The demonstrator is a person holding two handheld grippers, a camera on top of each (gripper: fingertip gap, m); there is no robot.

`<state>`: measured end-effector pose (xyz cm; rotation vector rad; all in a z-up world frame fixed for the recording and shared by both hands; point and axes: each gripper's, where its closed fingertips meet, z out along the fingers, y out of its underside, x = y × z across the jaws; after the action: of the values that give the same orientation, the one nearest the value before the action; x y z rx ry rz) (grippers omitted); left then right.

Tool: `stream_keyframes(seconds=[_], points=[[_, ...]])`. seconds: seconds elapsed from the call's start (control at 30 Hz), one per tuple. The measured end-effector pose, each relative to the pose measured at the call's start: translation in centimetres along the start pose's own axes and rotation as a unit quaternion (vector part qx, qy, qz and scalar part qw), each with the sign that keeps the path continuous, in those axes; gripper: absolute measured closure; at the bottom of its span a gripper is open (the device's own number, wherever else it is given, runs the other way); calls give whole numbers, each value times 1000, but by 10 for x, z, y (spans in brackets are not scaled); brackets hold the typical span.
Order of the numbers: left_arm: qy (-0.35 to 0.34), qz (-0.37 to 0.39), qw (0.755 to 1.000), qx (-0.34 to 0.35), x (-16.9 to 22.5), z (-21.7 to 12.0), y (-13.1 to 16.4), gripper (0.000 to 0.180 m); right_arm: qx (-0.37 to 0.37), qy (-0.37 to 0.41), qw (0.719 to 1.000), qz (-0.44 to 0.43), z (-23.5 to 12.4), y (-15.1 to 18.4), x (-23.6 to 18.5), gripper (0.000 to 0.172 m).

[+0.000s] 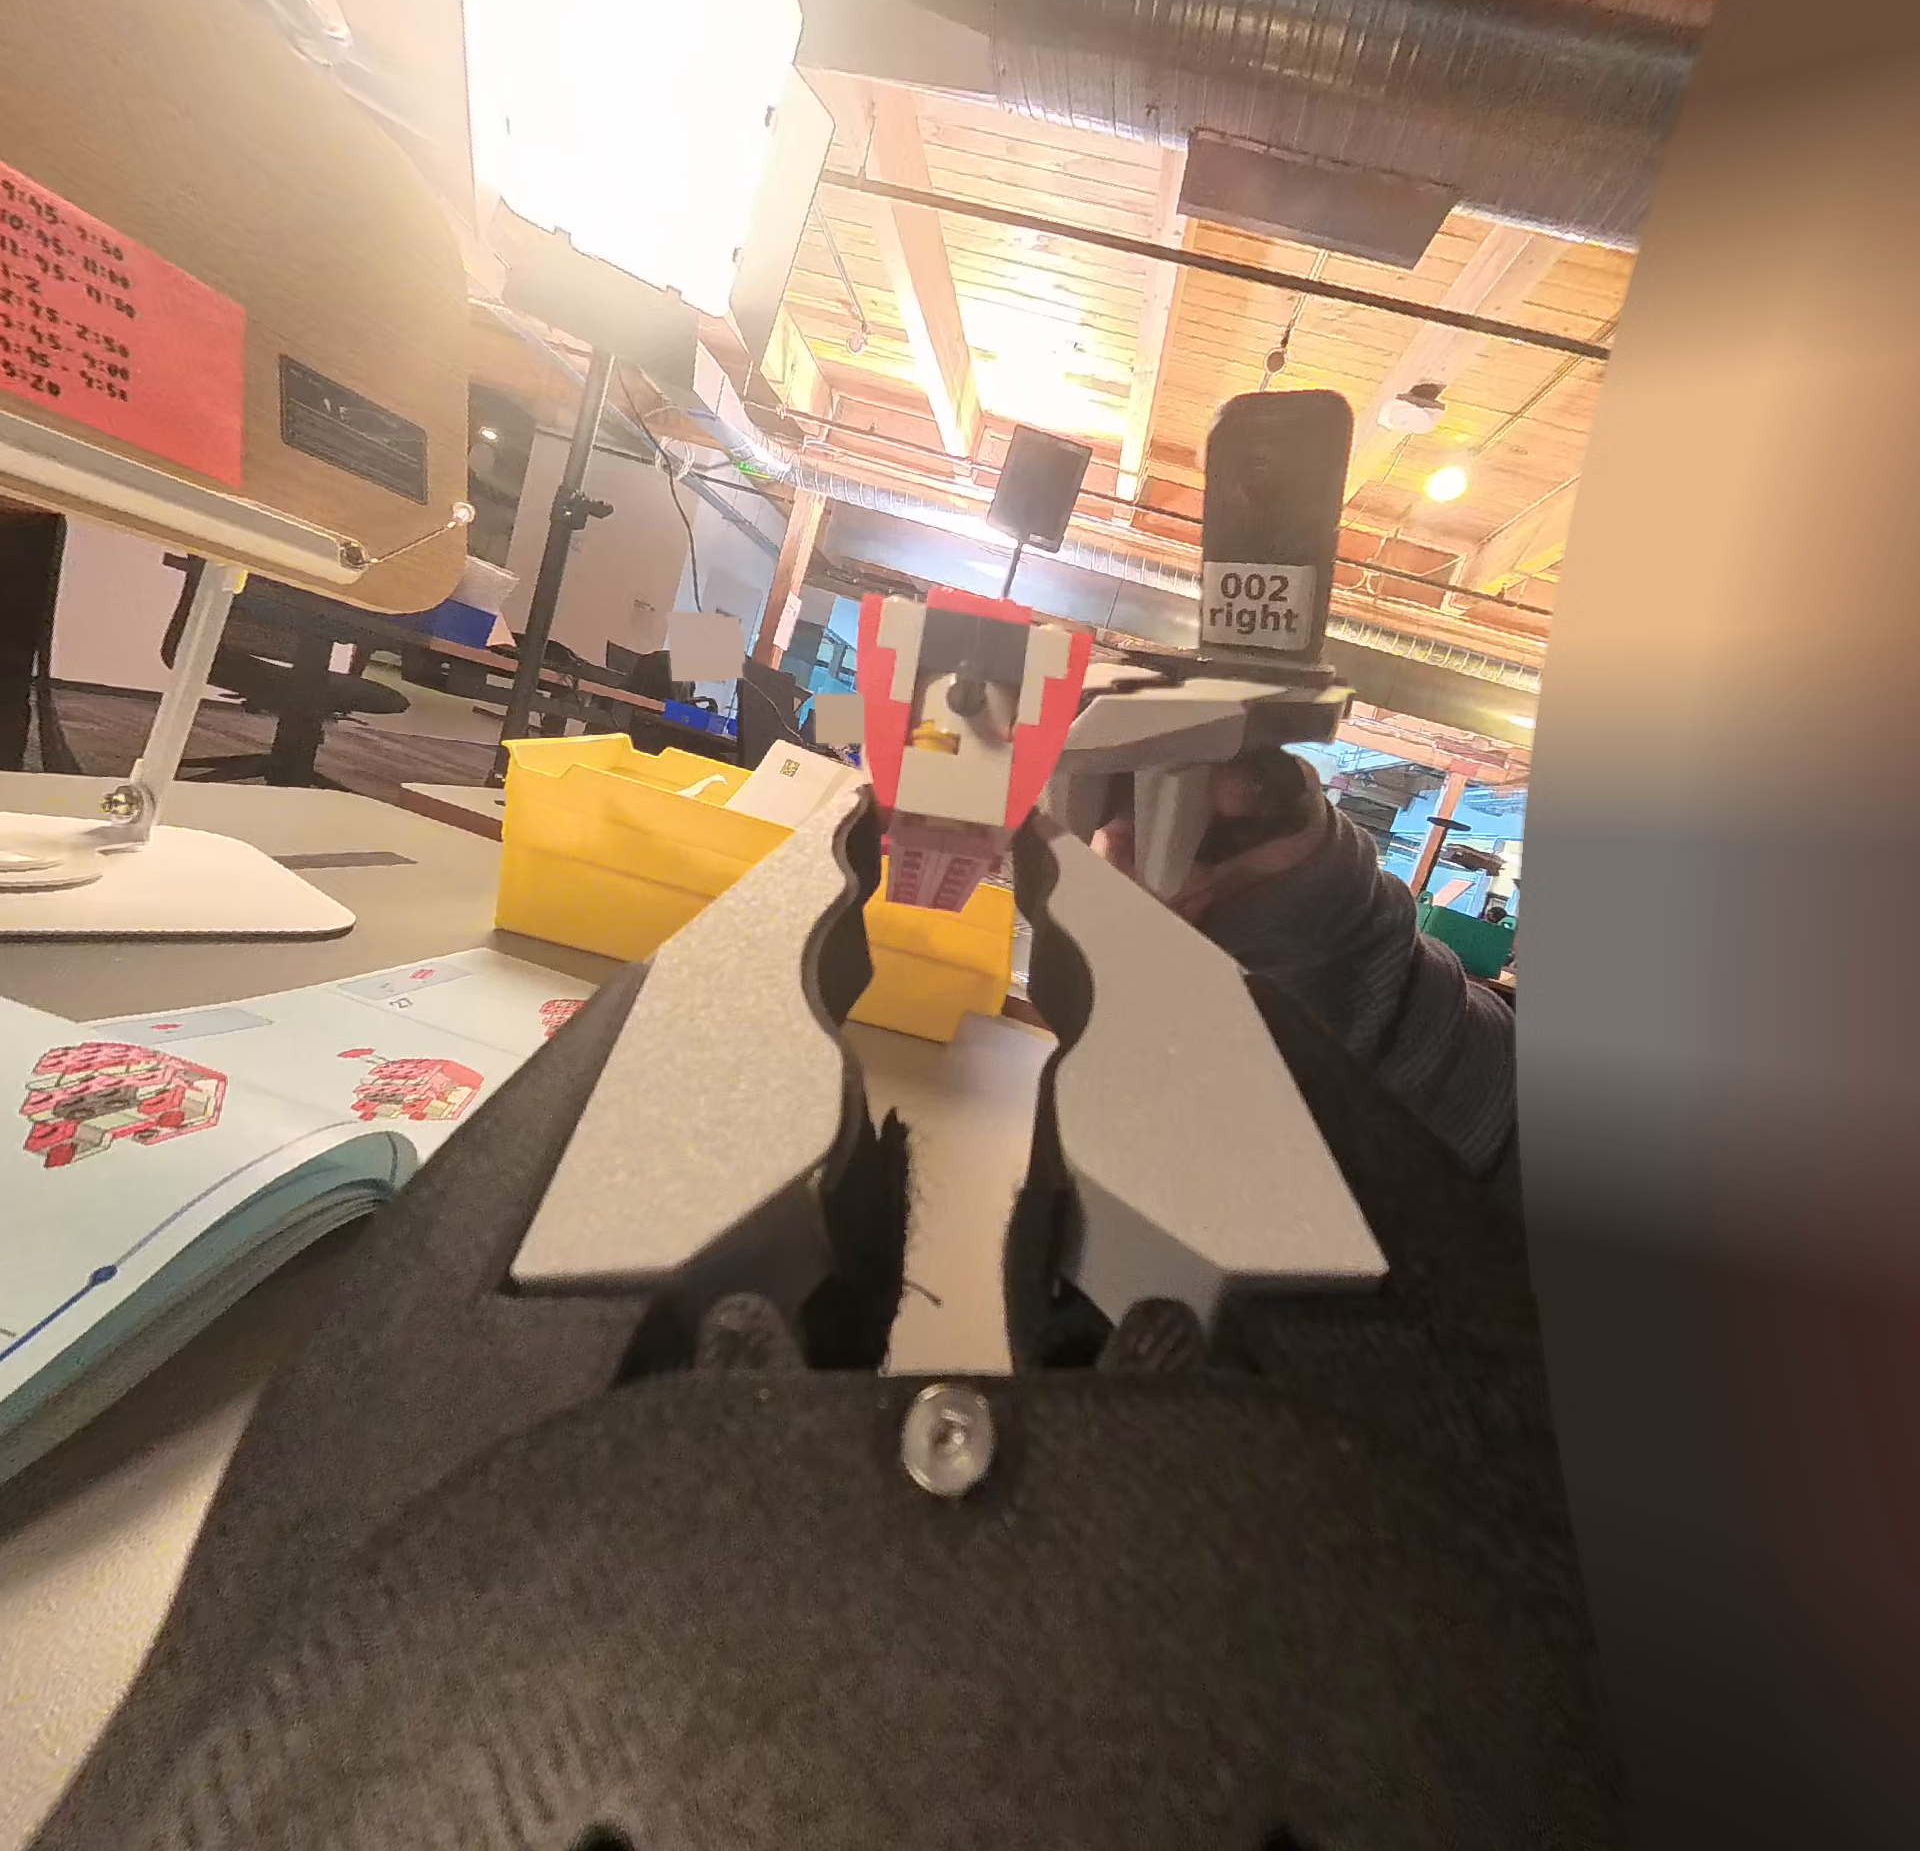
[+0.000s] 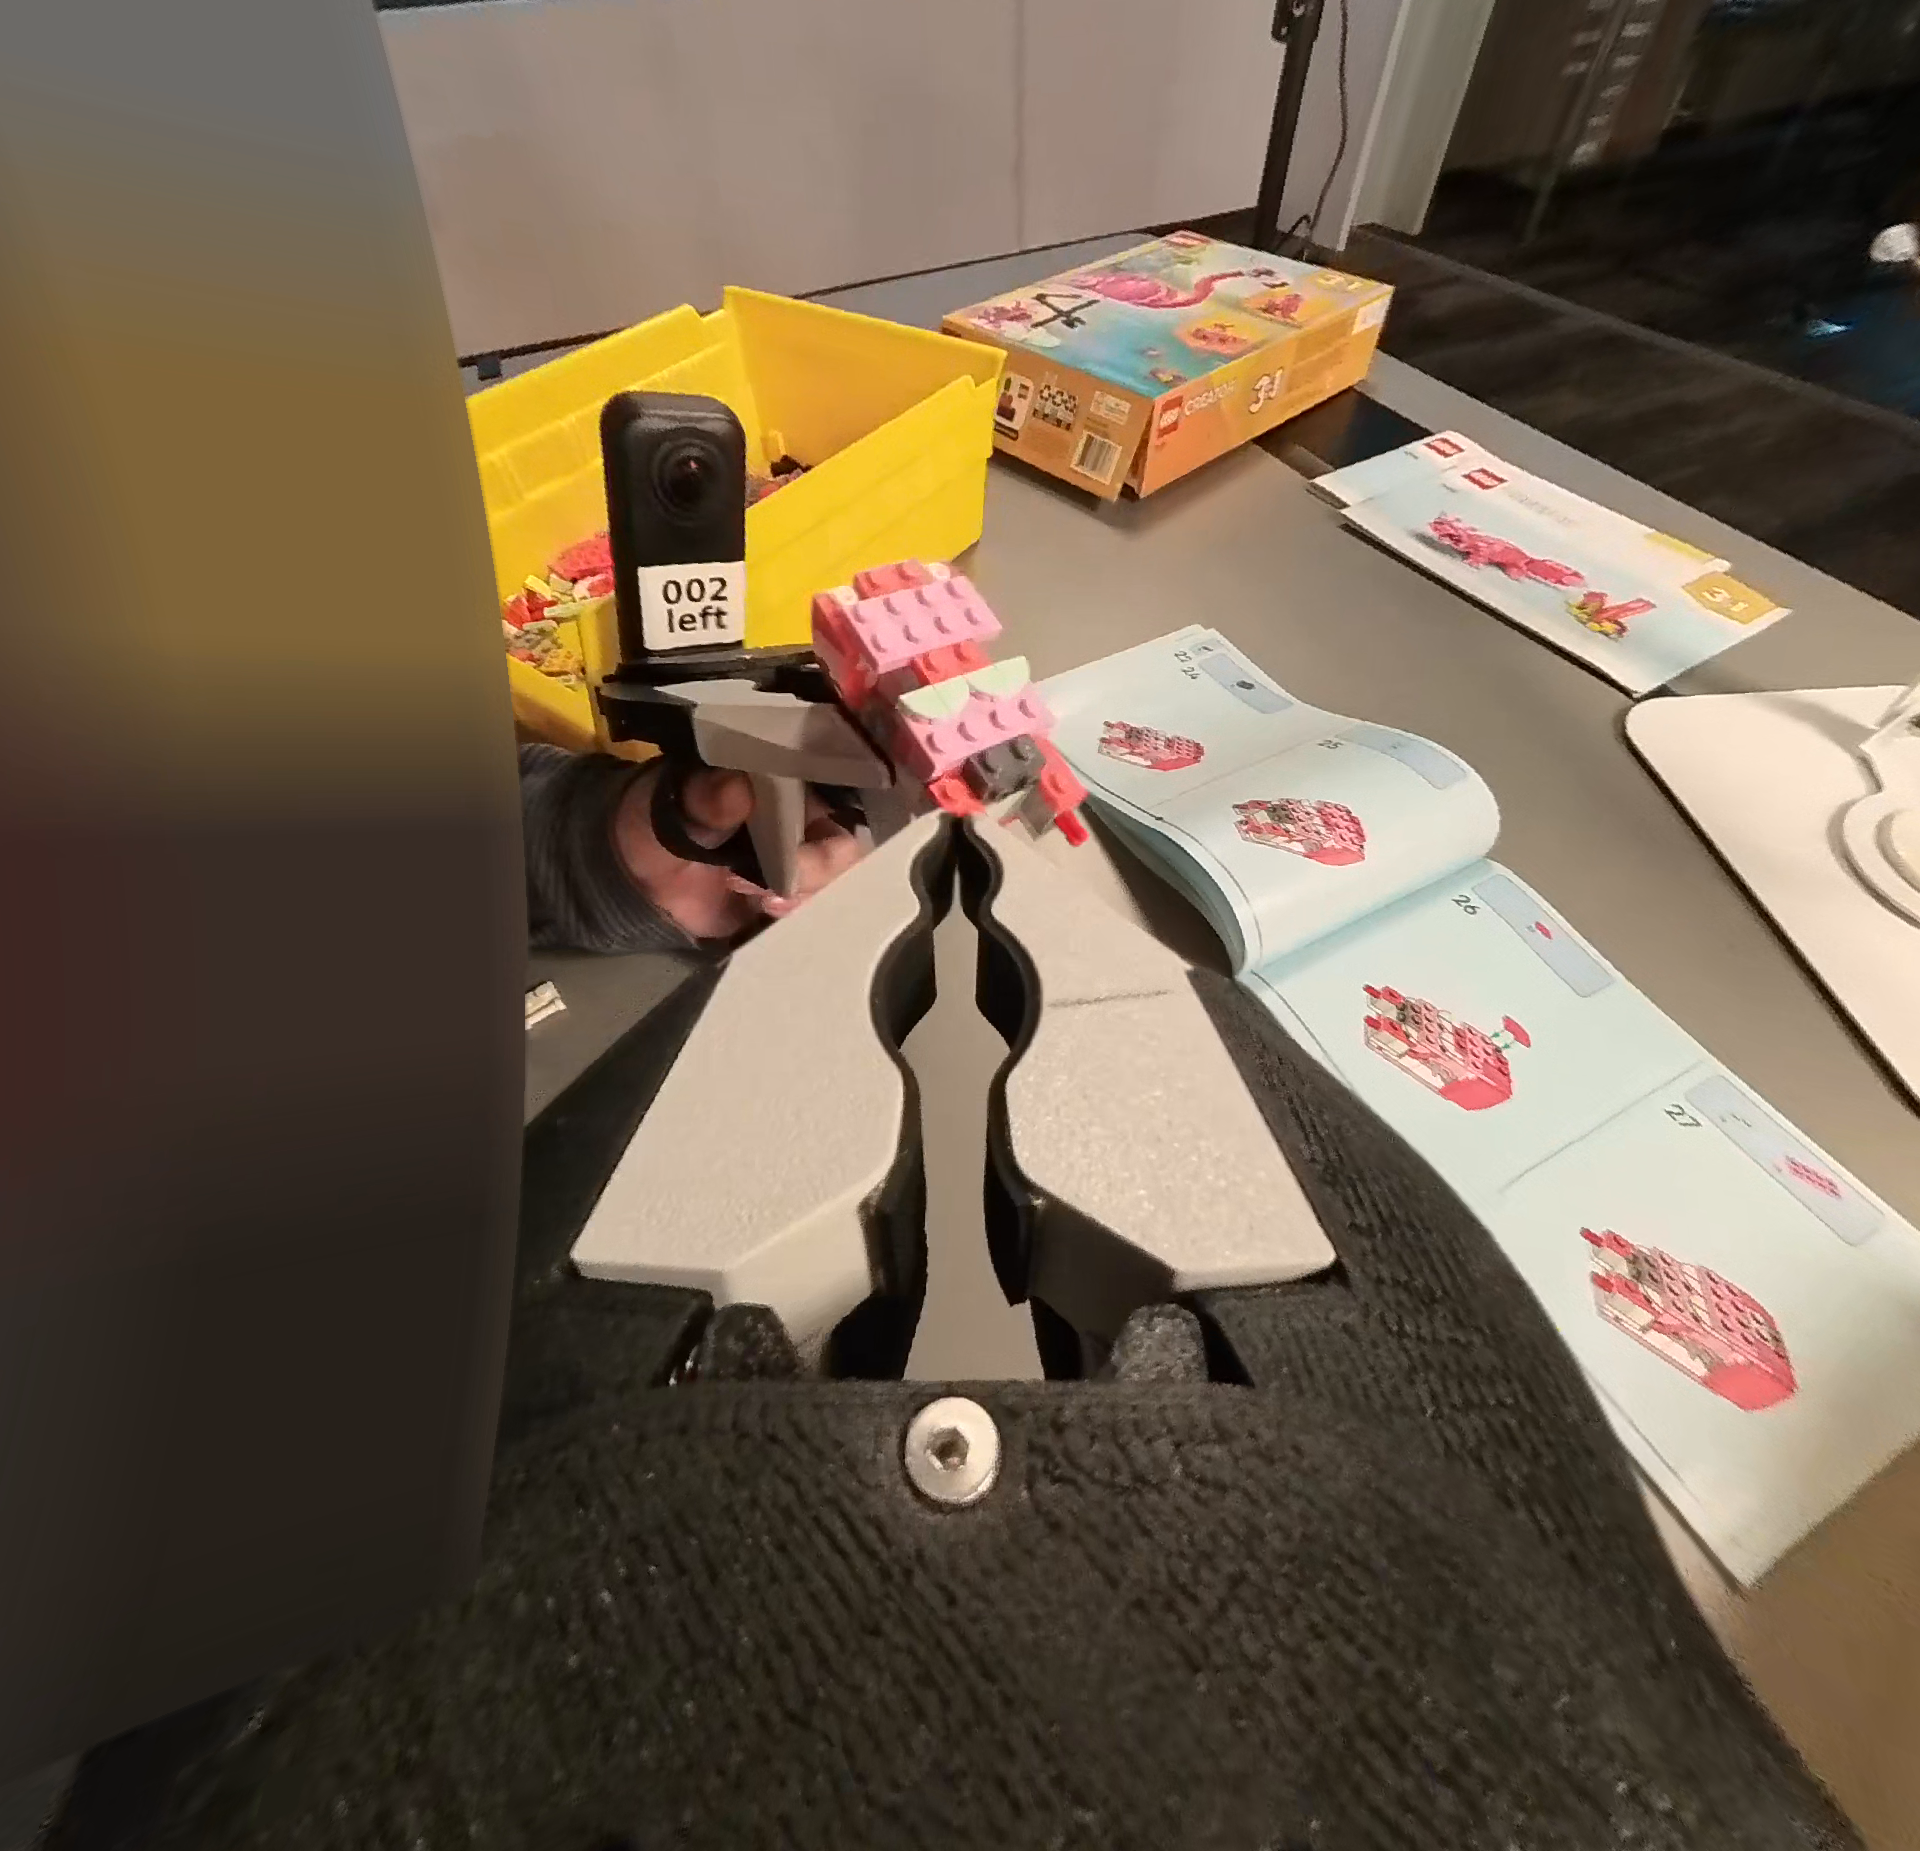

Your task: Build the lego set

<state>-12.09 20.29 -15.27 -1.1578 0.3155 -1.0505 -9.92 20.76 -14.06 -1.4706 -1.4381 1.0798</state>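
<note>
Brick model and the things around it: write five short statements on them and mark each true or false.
1. The left tool grips the pink and red brick model. True; its fingers close on the model's lower end.
2. The right tool also grips the model. False; its fingertips are shut together just below the model, with nothing between them.
3. The yellow bin holds loose bricks. True.
4. The instruction booklet lies closed on the table. False; it lies open, showing building steps.
5. The toy box stands inside the yellow bin. False; it lies on the table beside the bin.
</note>
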Motion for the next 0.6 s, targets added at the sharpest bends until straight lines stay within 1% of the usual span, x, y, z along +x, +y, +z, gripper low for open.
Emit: stream_keyframes(seconds=[0.03, 0.1, 0.17, 0.23, 0.3, 0.37, 0.43, 0.53, 0.6], points=[[-5, 1, 1000, 0, -2, 0, 0, 156, -1, 9, 1000, -3, -1, 2, 3, 172], [-20, 3, 1000, -2, -6, -2, 0, 156, -8, 51, 999, -8, -6, 10, 19, 172], [-32, 5, 999, -6, -10, -2, 1, 156, -15, 131, 991, -18, -16, 25, 49, 172], [-35, 8, 999, -12, -11, -2, 2, 155, 0, 212, 977, -22, -29, 40, 78, 172], [-35, 12, 999, -14, -10, -2, 3, 155, 41, 264, 963, -24, -42, 49, 96, 171], [-34, 13, 999, -16, -10, -1, 4, 155, 119, 311, 941, -59, -57, 46, 106, 171], [-33, 12, 999, -19, -9, 0, 5, 155, 181, 324, 924, -89, -64, 47, 108, 172], [-32, 9, 999, -17, -9, -1, 5, 156, 193, 300, 930, -87, -60, 52, 108, 172], [-31, 6, 999, -15, -10, -1, 4, 156, 205, 306, 925, -95, -66, 46, 110, 172]])
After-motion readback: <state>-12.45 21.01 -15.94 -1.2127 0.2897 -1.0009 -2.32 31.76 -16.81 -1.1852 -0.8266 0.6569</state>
